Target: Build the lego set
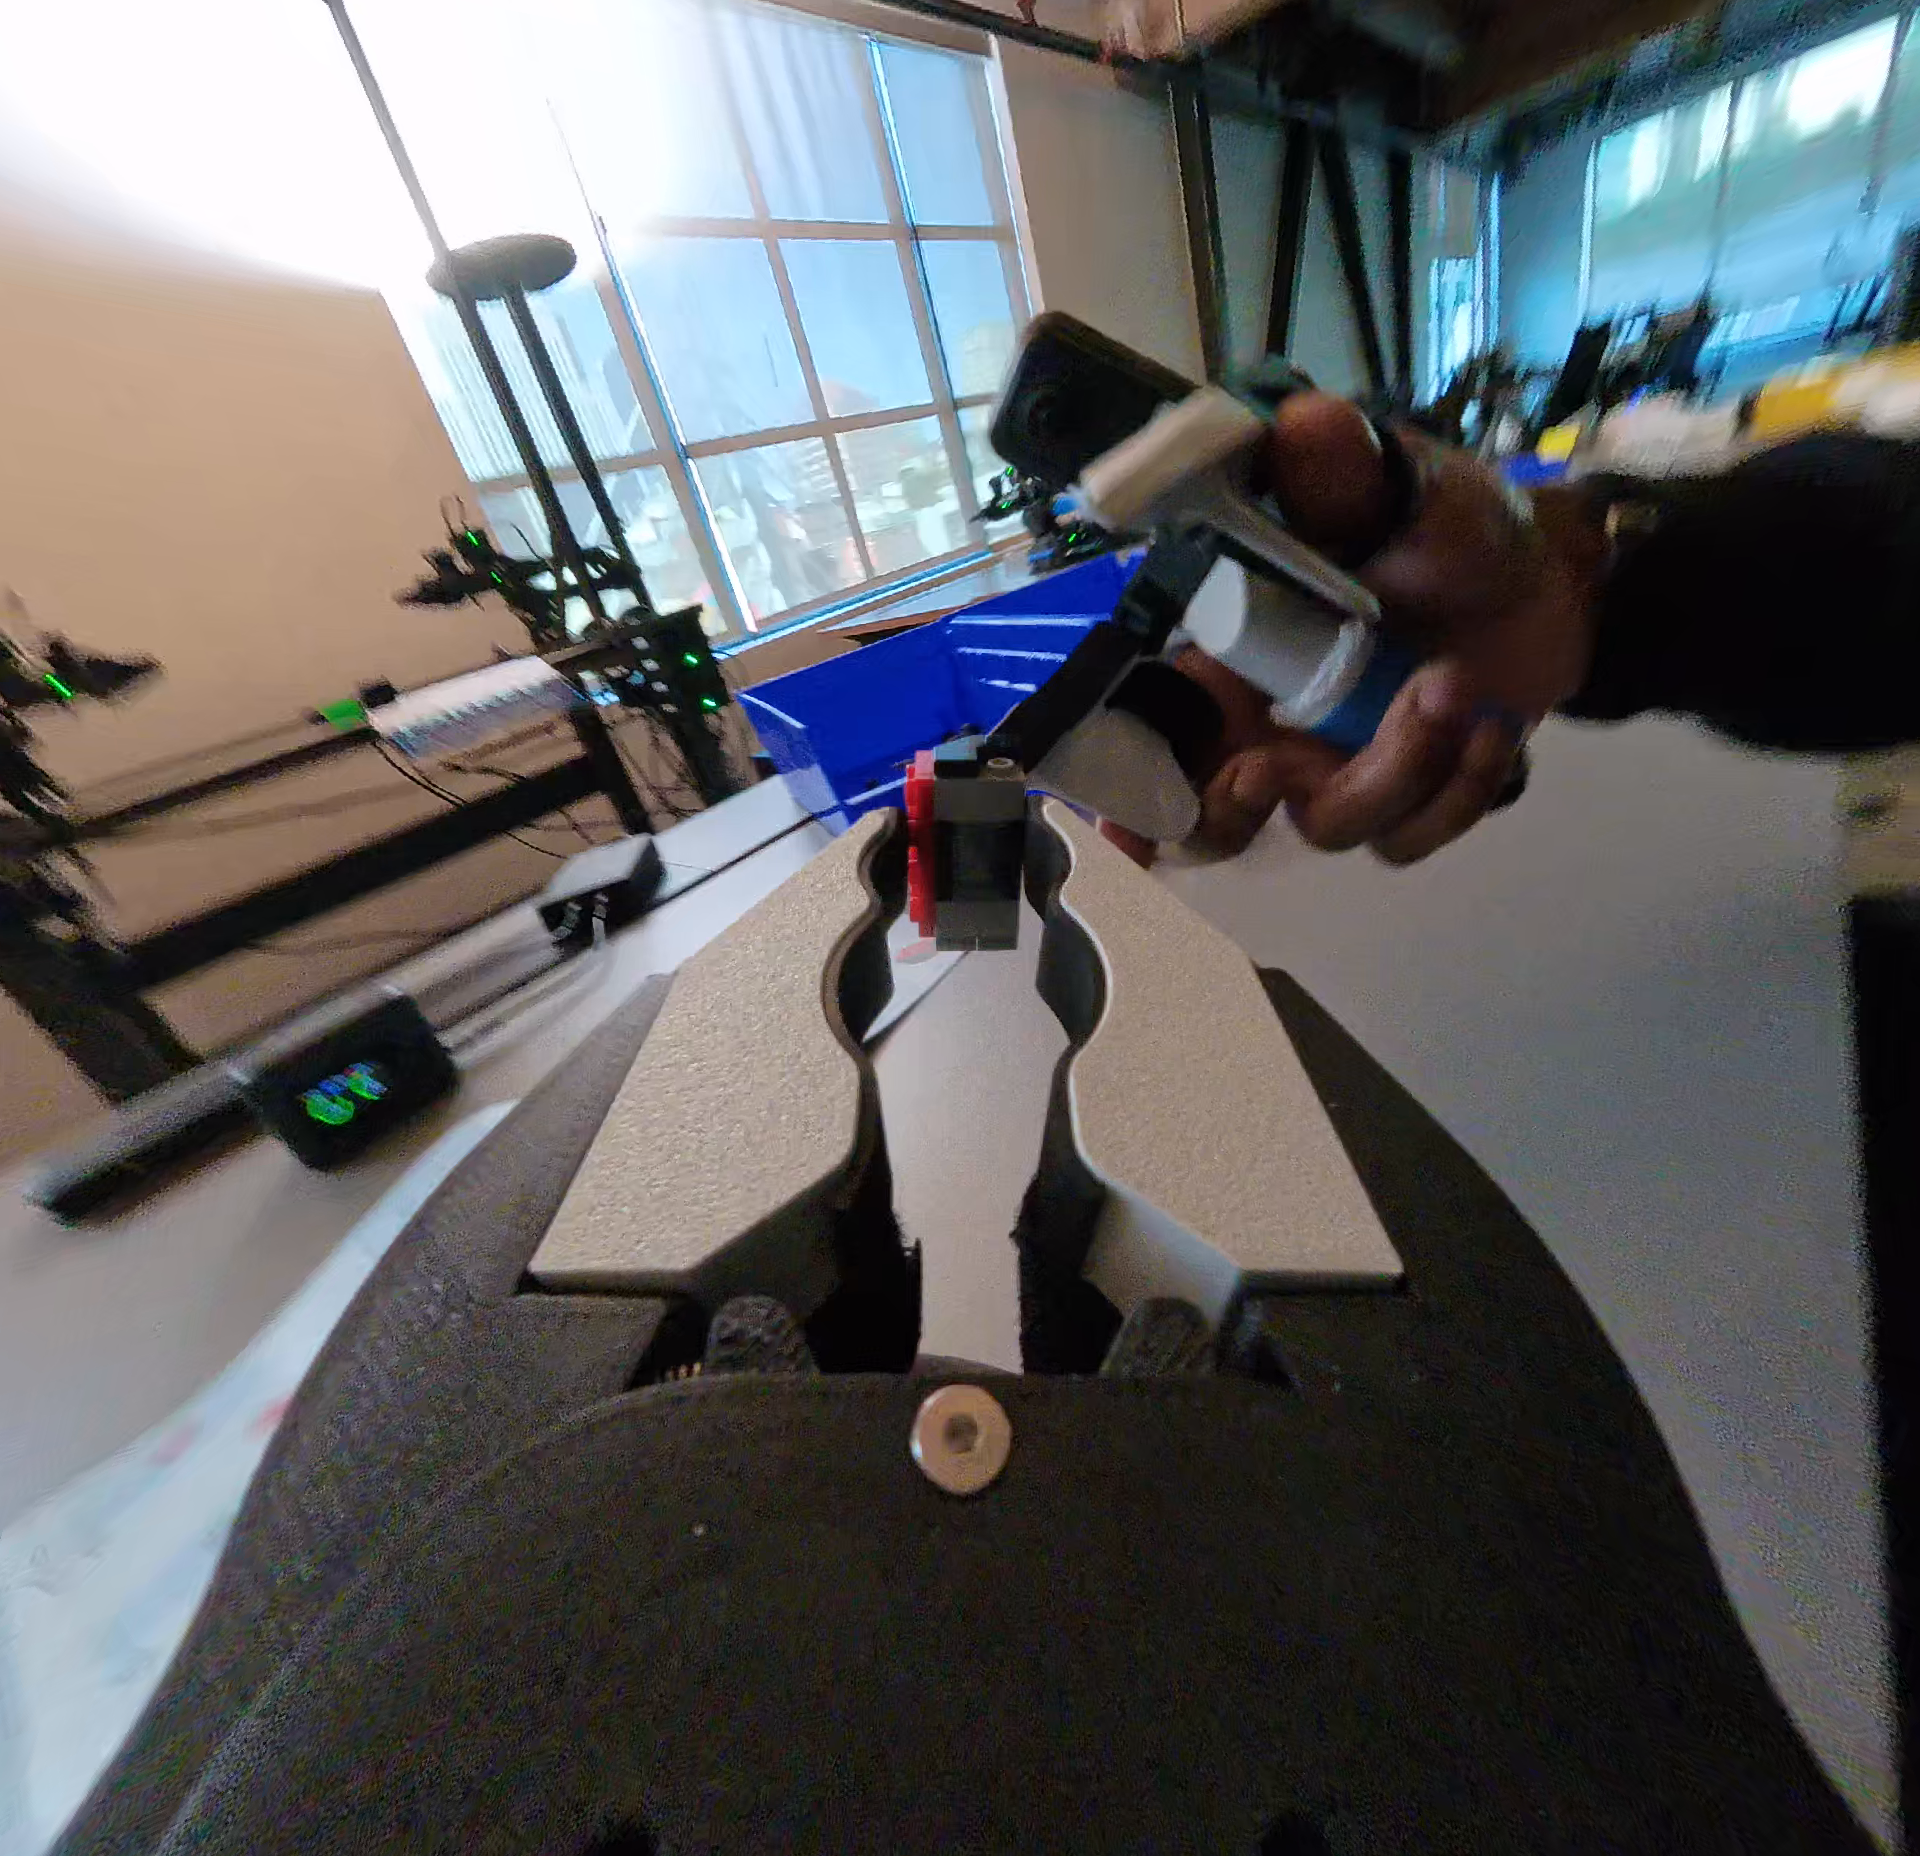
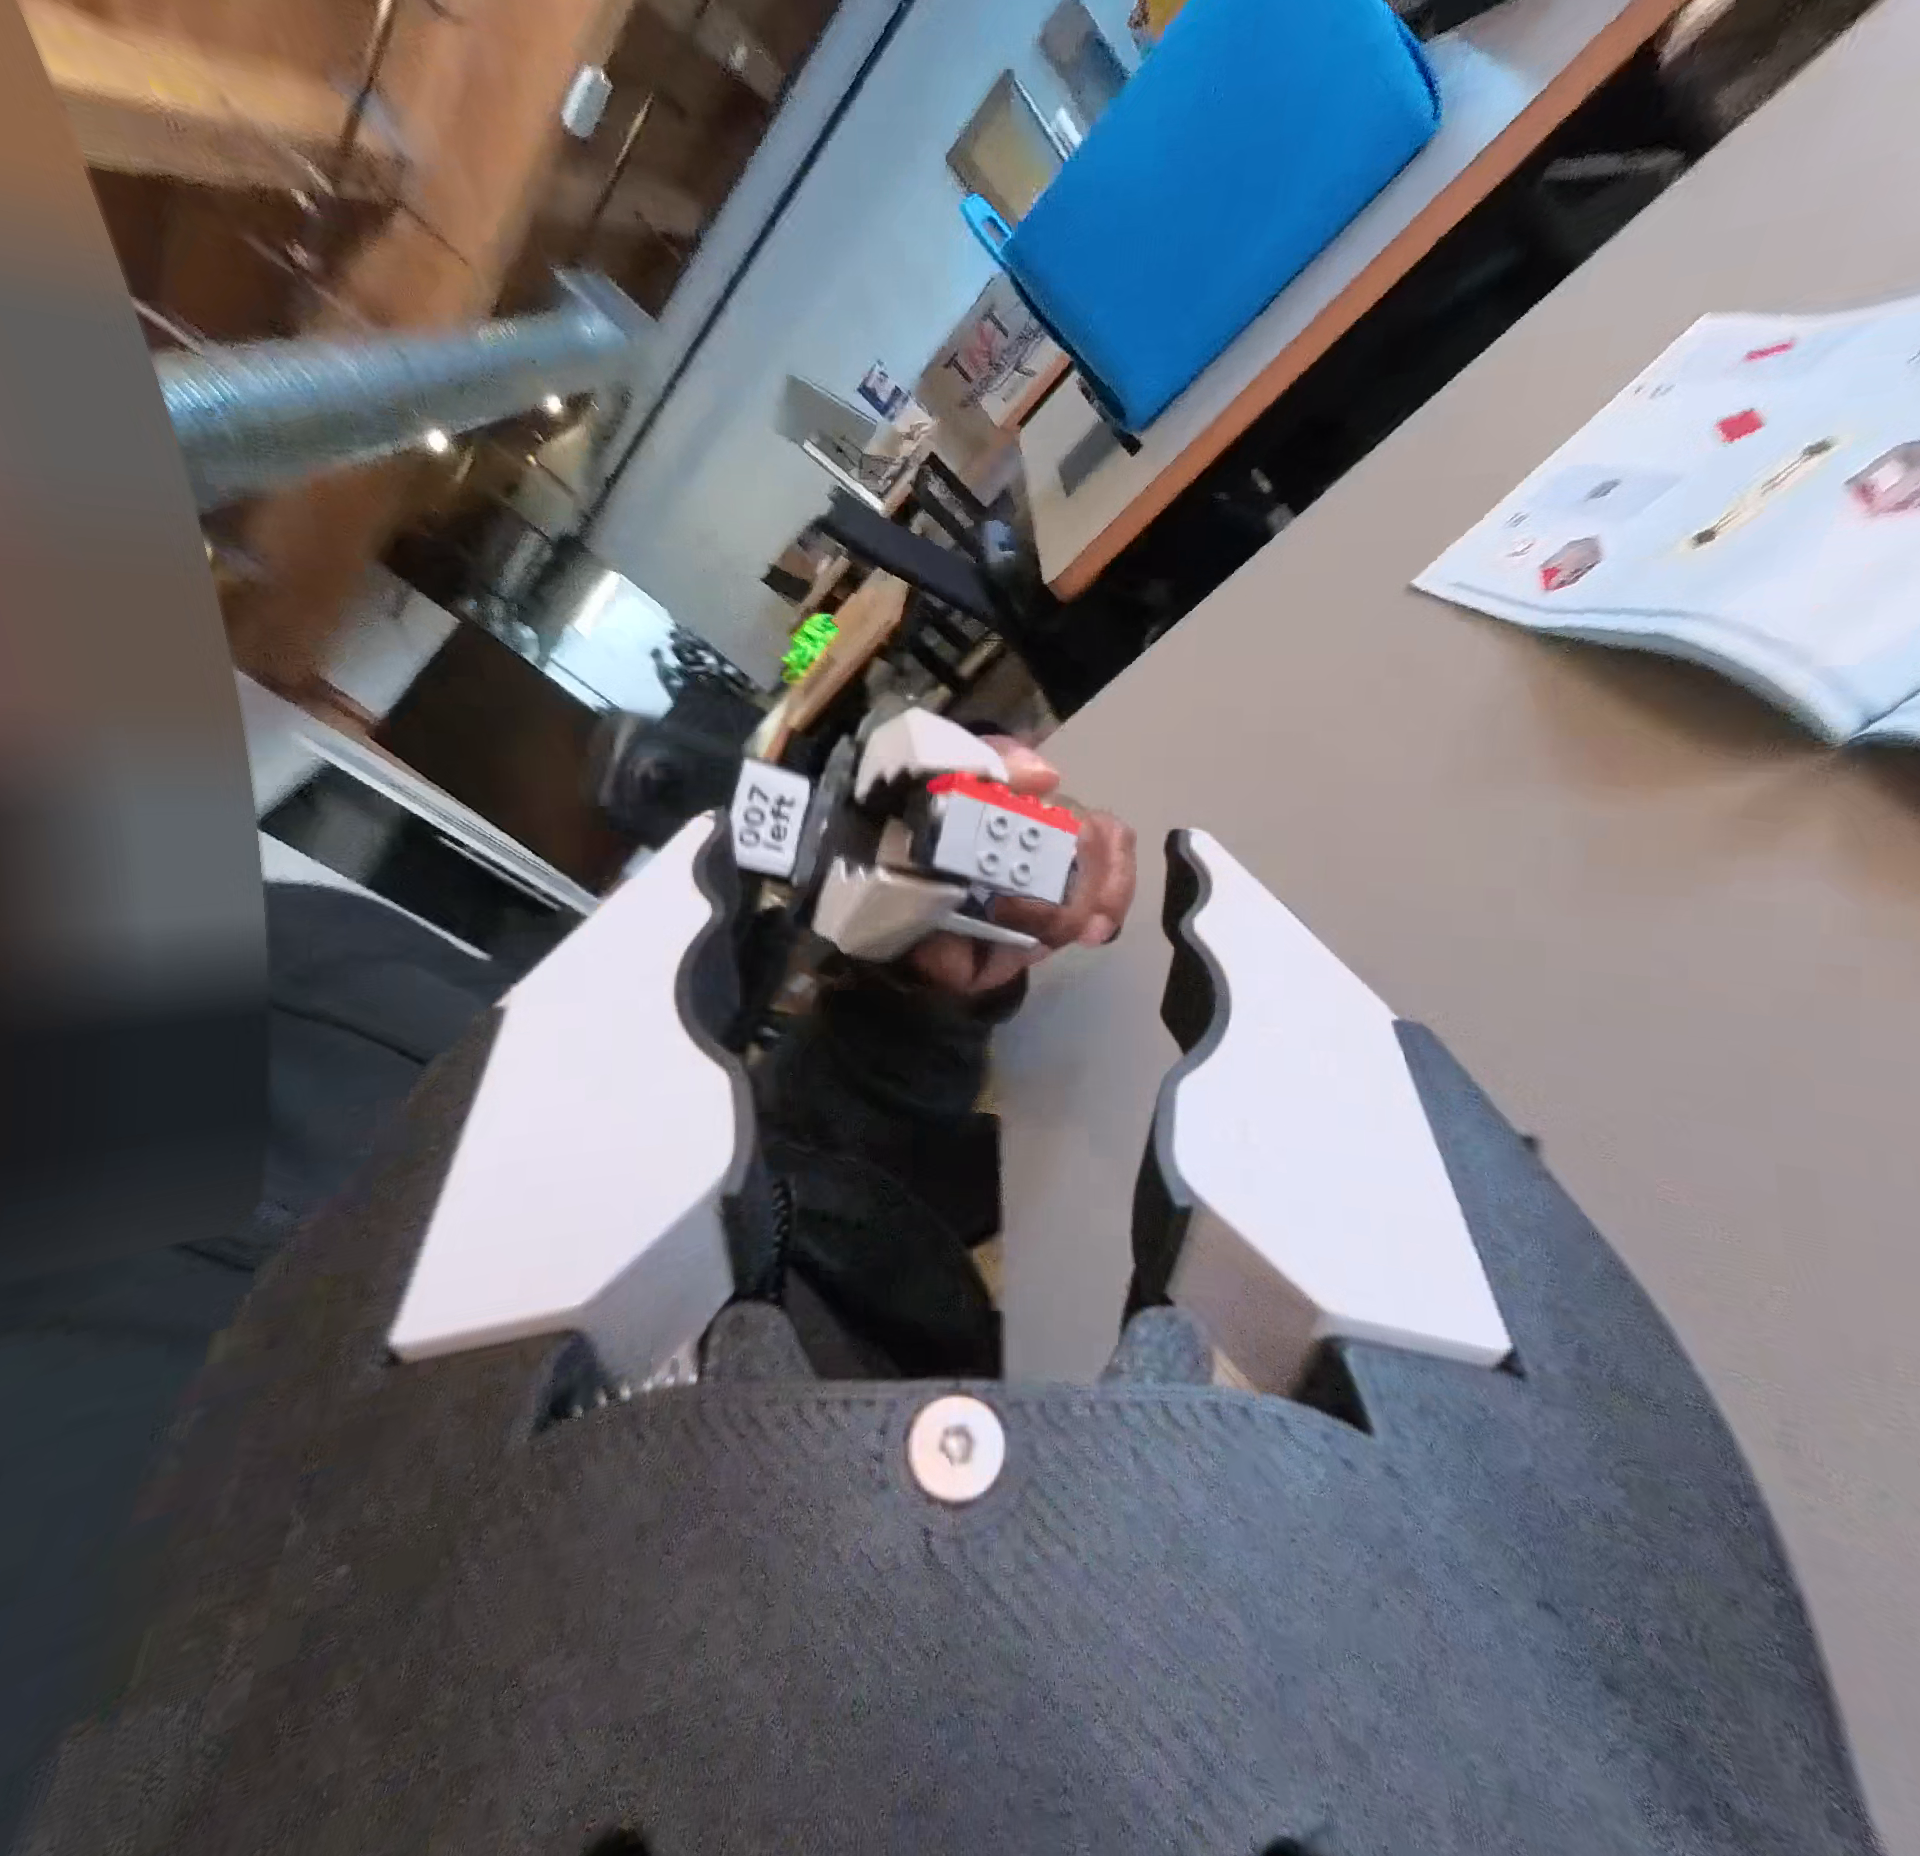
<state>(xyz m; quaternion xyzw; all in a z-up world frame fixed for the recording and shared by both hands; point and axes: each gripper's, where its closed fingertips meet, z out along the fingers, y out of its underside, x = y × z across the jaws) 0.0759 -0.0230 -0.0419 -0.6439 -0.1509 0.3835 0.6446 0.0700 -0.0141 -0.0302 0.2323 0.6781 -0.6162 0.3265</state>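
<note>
My left gripper (image 1: pixel 966 871) is shut on a small lego assembly (image 1: pixel 975 876) of grey and dark bricks with red pieces on its left side, held up above the table. In the right wrist view the same assembly (image 2: pixel 1003 850) shows its grey studded face and a red top between the left gripper's fingers (image 2: pixel 883 907). My right gripper (image 2: pixel 945 861) is open and empty, facing the assembly from a short distance. In the left wrist view it (image 1: pixel 1081 752) hovers just right of and above the assembly, held by a hand.
An open instruction booklet (image 2: pixel 1714 518) lies on the grey table (image 2: pixel 1455 1027) at the right. A blue bin (image 1: pixel 883 710) stands behind the assembly. Black devices (image 1: pixel 348 1084) and cables lie along the table's left edge. Another blue bin (image 2: pixel 1216 175) sits on a far table. Only a small space, under 4 cm, lies between the two pairs of fingers.
</note>
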